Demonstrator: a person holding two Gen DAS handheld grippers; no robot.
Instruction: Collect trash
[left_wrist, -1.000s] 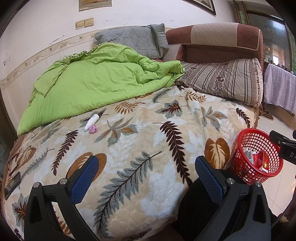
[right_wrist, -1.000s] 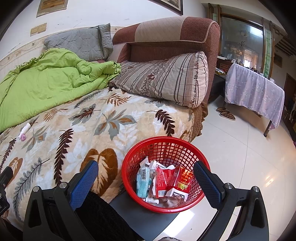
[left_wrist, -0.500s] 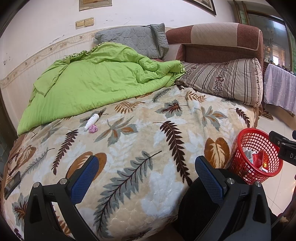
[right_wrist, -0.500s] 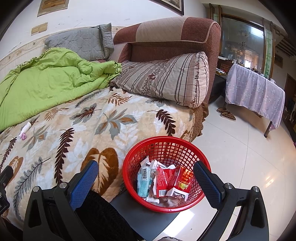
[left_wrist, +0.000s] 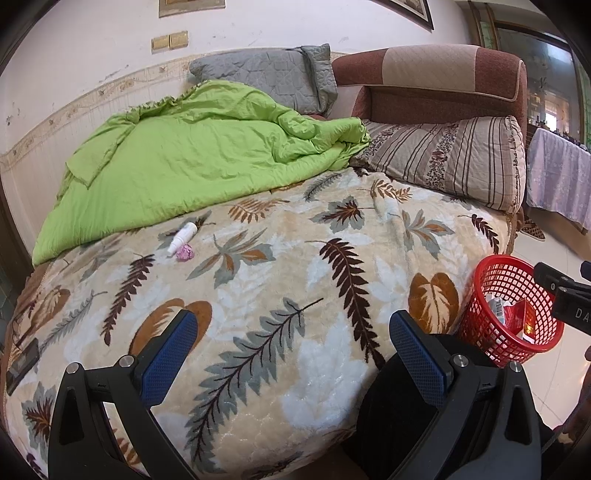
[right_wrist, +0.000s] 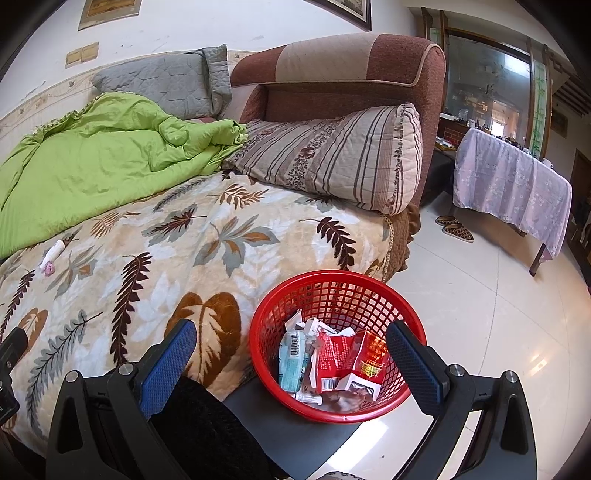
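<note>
Left gripper (left_wrist: 295, 354) jaws apart, empty, right gripper (right_wrist: 291, 354) likewise over red basket (right_wrist: 413, 317) of wrappers (right_wrist: 343, 362), barcodes visible, print unreadable, white bottle (left_wrist: 181, 237) and pink wad (left_wrist: 184, 254) centre left on leaf-print blanket (left_wrist: 295, 295).

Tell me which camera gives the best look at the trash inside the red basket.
The right wrist view. It looks down into the red basket, showing the wrappers piled at its bottom. The left wrist view catches the basket at its right edge, side-on and partly behind the other gripper, with only a few wrappers visible through the mesh.
</note>
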